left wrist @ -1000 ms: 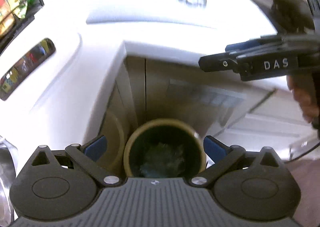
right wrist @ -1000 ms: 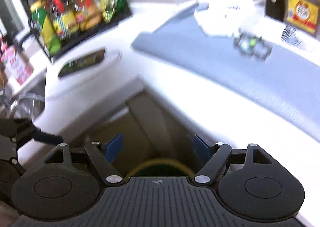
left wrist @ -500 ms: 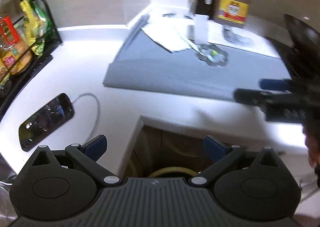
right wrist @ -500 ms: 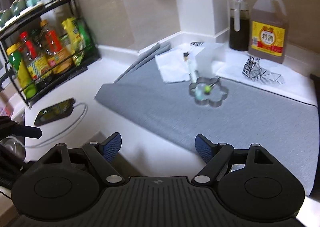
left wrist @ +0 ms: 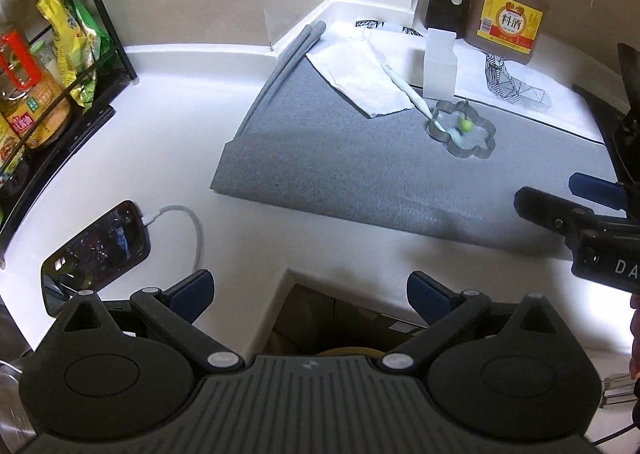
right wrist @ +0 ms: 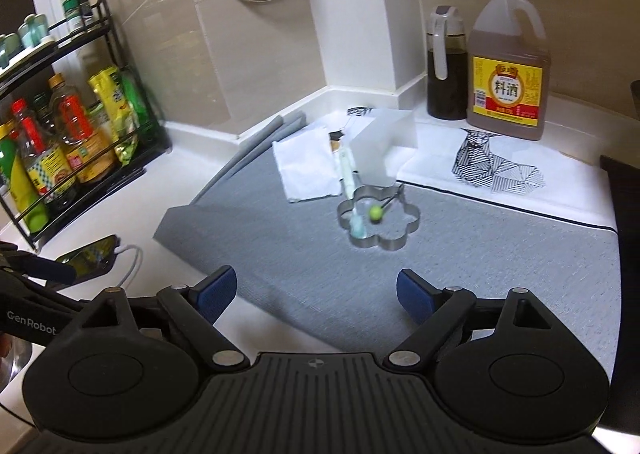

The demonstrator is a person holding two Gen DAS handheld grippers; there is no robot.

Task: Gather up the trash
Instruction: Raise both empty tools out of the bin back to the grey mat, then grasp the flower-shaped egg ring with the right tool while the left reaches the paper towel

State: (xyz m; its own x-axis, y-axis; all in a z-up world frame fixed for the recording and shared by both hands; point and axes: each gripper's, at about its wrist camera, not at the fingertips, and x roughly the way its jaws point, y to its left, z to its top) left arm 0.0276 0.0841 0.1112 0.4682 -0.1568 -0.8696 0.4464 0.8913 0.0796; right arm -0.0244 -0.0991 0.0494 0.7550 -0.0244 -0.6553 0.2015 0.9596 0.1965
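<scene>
White kitchen counter (right wrist: 132, 210) in a corner with beige wall tiles; a grey mat (right wrist: 460, 254) covers most of the working area.

On the mat, toward the back, lies a flat white napkin (right wrist: 308, 166), touching a wrapped stick-like item (right wrist: 347, 178) whose lower end rests inside a flower-shaped metal ring mould (right wrist: 380, 222). A small green ball (right wrist: 375, 213) on a thin stem sits within the mould. A translucent white box (right wrist: 382, 152) stands just behind the mould. Behind it, a printed white cloth (right wrist: 496, 170), a dark-liquid dispenser bottle (right wrist: 446, 66) and a large cooking-wine jug (right wrist: 508, 62) stand against the wall.

At the left, a black wire rack (right wrist: 76, 142) holds condiment bottles and packets. A phone (left wrist: 96, 252) on a white cable lies on the counter near the edge notch.

Left gripper (left wrist: 310, 296): jaws apart, nothing between them, over the counter's edge notch. Right gripper (right wrist: 316, 292): jaws opening, nothing between them, over the mat's near edge, well short of the mould.
</scene>
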